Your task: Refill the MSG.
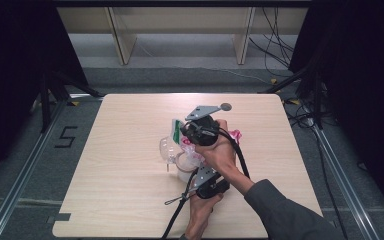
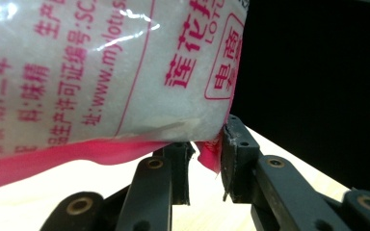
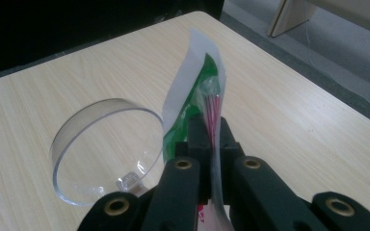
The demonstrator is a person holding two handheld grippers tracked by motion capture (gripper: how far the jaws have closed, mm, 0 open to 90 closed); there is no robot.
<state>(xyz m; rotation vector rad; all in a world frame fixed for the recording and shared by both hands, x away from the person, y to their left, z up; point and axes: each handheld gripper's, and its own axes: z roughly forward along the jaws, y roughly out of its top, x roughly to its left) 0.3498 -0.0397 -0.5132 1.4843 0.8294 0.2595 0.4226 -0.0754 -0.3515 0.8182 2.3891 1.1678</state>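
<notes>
Furthest left on the table [image 1: 130,210] lies the clear round lid [image 1: 166,148], flat on the wood, just beside the bag; in your right gripper view that lid [image 3: 72,159] sits left of the jaws. Next comes the bag of white granules [image 1: 187,150], held up off the table between your two tools. Your left gripper [image 1: 196,176], the one nearer you, pinches the bag's pink bottom corner [image 2: 211,153], its jaws closed on the seam with the filled part bulging above and to the left. Your right gripper [image 1: 187,131], crossed over above it, is clamped tight on the bag's top edge [image 3: 211,108], where the white and green flap stands upright from between the jaws.
</notes>
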